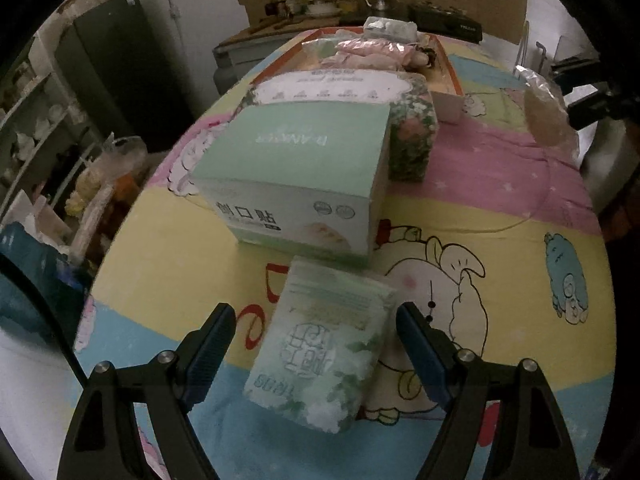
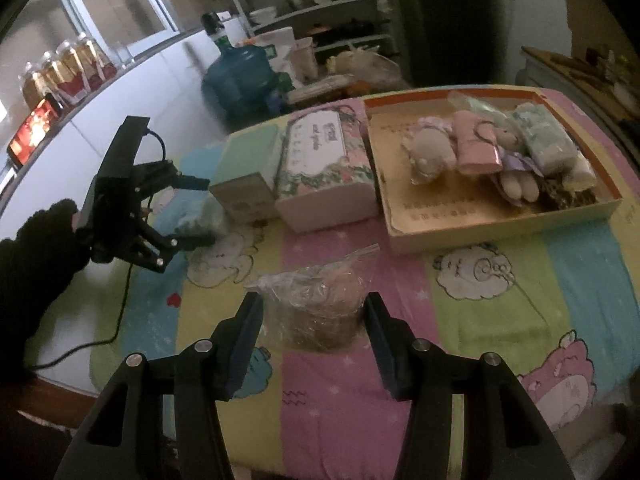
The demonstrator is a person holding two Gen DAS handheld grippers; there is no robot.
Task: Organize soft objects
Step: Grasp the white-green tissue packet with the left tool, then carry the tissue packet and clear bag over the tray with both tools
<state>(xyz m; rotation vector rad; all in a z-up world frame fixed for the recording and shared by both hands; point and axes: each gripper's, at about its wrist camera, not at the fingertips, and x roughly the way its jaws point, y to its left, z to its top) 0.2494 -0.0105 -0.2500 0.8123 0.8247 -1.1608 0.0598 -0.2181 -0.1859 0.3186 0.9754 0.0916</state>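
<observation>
Tissue pack (image 1: 324, 348) lies between the open left hand-held gripper (image 1: 316, 344) fingers, untouched.

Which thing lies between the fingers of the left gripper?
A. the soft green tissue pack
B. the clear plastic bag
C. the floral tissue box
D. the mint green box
A: in the left wrist view the tissue pack lies on the cloth between the wide-set fingers of the left gripper, with a gap on each side, while the green box stands beyond it.
</observation>
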